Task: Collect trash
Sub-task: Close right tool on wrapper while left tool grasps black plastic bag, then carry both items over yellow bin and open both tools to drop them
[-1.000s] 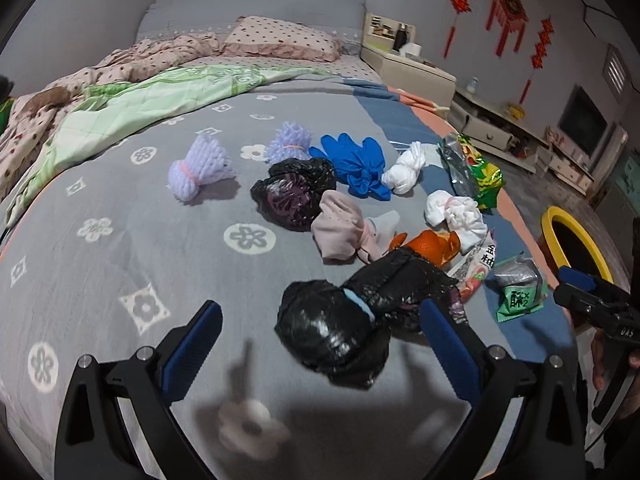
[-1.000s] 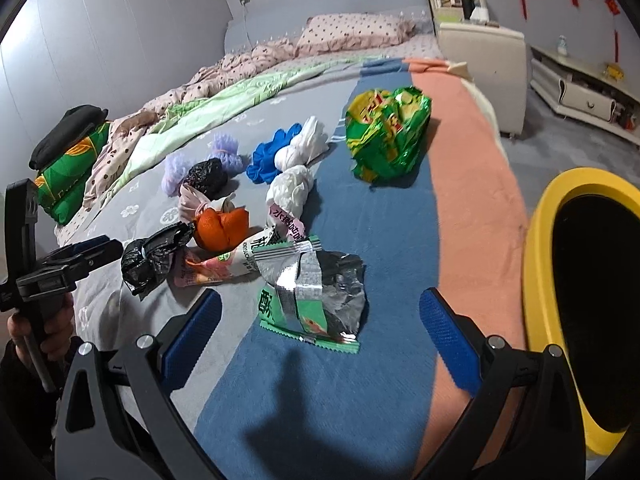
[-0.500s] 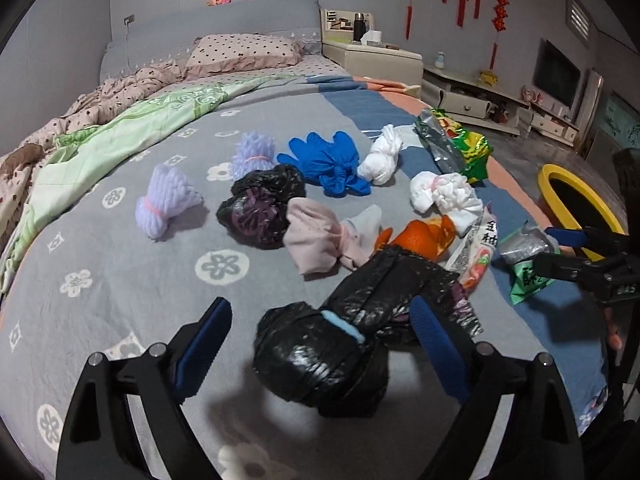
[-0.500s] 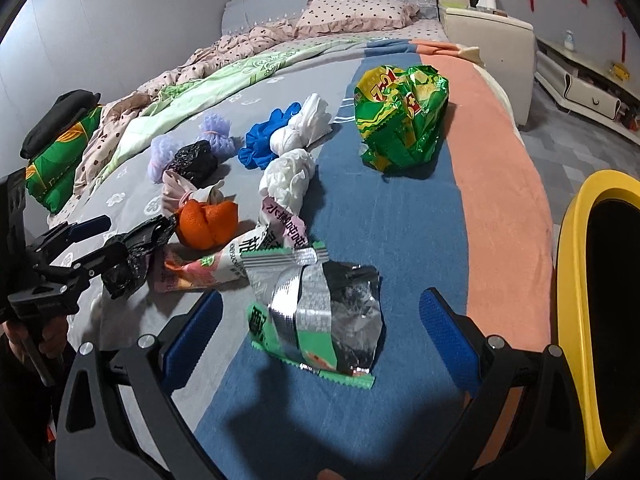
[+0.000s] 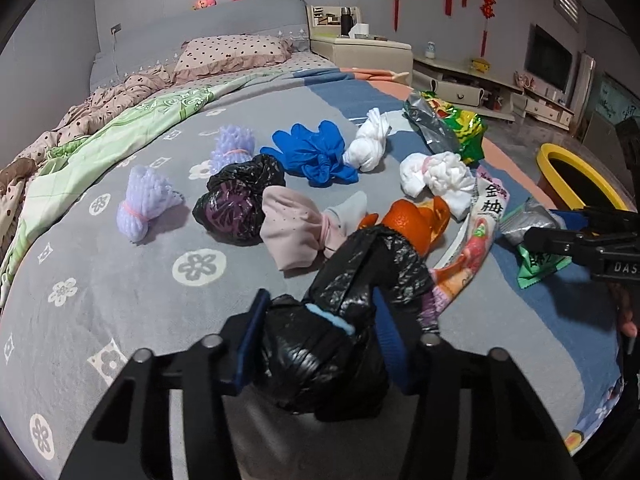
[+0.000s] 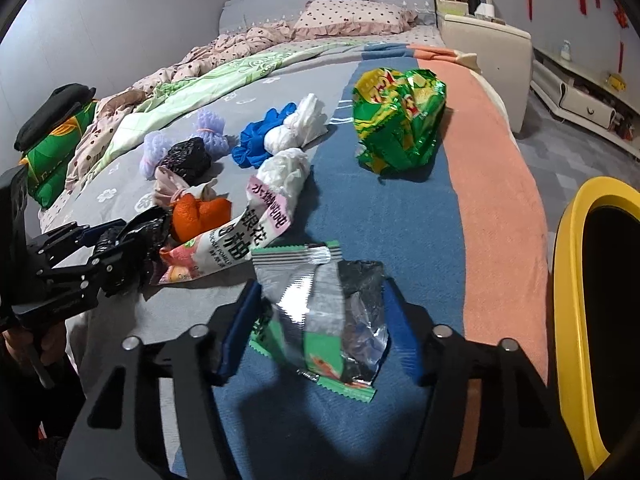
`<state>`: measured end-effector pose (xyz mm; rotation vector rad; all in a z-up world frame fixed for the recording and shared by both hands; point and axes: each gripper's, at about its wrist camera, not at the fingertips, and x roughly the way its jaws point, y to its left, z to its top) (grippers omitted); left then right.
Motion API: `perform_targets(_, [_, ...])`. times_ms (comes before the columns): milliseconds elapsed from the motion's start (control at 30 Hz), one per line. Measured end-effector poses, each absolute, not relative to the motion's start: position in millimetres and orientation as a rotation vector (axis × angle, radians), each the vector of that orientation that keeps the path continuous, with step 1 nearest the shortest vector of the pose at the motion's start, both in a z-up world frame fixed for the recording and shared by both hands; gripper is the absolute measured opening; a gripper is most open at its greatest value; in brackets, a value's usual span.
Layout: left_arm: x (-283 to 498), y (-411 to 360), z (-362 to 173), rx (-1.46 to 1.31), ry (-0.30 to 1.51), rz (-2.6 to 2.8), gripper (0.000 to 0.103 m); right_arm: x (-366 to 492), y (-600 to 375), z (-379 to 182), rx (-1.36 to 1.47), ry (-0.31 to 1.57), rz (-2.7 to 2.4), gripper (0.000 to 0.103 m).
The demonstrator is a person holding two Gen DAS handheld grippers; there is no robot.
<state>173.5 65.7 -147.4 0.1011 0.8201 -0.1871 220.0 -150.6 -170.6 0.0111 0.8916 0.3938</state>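
I count 2 black bag bundles (image 5: 320, 344) (image 5: 240, 204), 2 purple foam nets (image 5: 146, 204) (image 5: 232, 148), 2 white bag knots (image 5: 368, 148) (image 5: 436, 174), 3 snack wrappers (image 6: 332, 320) (image 6: 400, 120) (image 6: 236, 244), 1 blue glove wad (image 5: 312, 152), 1 pink cloth (image 5: 296, 232), 1 orange peel (image 5: 412, 220), 1 yellow bin (image 6: 572, 280), 2 grippers (image 5: 320, 340) (image 6: 320, 320).

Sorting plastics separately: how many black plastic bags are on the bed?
2: one black bag between the left gripper fingers, another black bag beside the purple foam nets. Others may be hidden.
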Motion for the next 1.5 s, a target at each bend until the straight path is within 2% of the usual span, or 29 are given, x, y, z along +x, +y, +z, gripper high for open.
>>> perform_targets(133, [169.3,62.1,-146.2,0.117,0.807,-0.188,0.039,215.2,-148.3,-167.5,0.003,0.876,0.401,0.044])
perform_targets(167, [168.5,61.7,-146.4,0.118,0.804,-0.186,0.038,214.4,-148.8,-166.7,0.007,0.873,0.402,0.038])
perform_targets(233, [167.3,61.9,-146.0,0.112,0.801,-0.181,0.037,211.7,-148.5,-165.7,0.012,0.865,0.405,0.036])
perform_targets(333, [164.9,65.3,-141.5,0.09,0.796,-0.181,0.036,207.8,-149.7,-160.2,0.013,0.844,0.393,0.024])
perform_targets(967, [132.3,74.4,-79.0,0.028,0.695,-0.15,0.037,161.2,-183.3,-96.9,0.072,0.727,0.402,0.023])
perform_targets(1500, [148.5,12.9,5.9,0.04,0.544,-0.206,0.037,146.4,-264.5,-24.5,0.181,0.568,0.299,0.023])
